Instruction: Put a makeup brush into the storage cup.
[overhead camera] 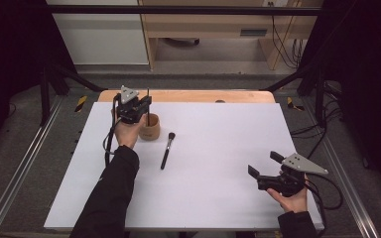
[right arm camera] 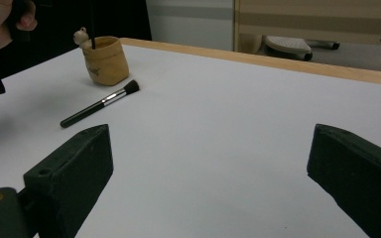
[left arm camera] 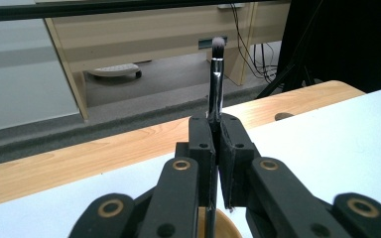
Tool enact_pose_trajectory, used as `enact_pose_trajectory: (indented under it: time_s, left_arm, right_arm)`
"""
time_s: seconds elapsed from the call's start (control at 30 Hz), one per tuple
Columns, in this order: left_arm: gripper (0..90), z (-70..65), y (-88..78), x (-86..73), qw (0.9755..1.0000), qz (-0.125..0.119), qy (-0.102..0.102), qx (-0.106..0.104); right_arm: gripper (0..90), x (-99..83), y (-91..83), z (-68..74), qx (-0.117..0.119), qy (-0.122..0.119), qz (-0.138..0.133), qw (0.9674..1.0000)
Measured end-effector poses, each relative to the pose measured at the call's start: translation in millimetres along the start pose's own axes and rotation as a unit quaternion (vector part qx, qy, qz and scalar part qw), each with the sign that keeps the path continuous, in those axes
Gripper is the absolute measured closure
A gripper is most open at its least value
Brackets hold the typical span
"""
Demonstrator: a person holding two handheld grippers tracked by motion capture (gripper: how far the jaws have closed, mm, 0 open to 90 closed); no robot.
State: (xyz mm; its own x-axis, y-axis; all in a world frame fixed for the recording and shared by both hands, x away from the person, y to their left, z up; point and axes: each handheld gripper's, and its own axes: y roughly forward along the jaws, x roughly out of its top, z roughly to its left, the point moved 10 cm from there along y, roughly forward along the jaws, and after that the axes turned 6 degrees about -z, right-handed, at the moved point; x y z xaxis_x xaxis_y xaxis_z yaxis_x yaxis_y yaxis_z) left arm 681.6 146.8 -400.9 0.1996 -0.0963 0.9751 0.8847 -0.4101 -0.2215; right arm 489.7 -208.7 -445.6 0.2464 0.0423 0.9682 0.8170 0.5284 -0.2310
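No legible text, label or number anywhere.

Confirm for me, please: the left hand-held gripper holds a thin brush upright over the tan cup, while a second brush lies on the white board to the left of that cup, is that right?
Not quite: the second brush lies to the right of the tan cup, as the high view shows. The rest holds: the left hand-held gripper is shut on the thin brush, upright over that cup, and the second brush does lie on the white board.

Glossy metal-ferruled brush (left arm camera: 215,84), matt tan cup (right arm camera: 105,60)
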Motion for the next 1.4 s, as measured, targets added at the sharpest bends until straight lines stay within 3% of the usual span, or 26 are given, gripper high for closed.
enact_pose_trajectory:
  time_s: [0.57,1.1,1.4]
  left_arm:
    - [84.9,-1.5,2.3,-31.9,0.9995,0.03,-0.004,-0.002]
    - [84.4,1.6,-1.3,-45.9,0.9989,0.048,-0.003,0.002]
    - [79.6,1.1,-7.8,-47.1,0.9987,0.05,-0.008,-0.005]
  right_arm:
    - [4.6,-0.3,0.7,1.1,0.001,-0.002,0.001,1.0]
    - [4.7,0.3,1.1,2.1,0.002,-0.004,-0.001,1.0]
    - [4.6,0.1,1.7,2.0,0.001,-0.004,0.0,1.0]
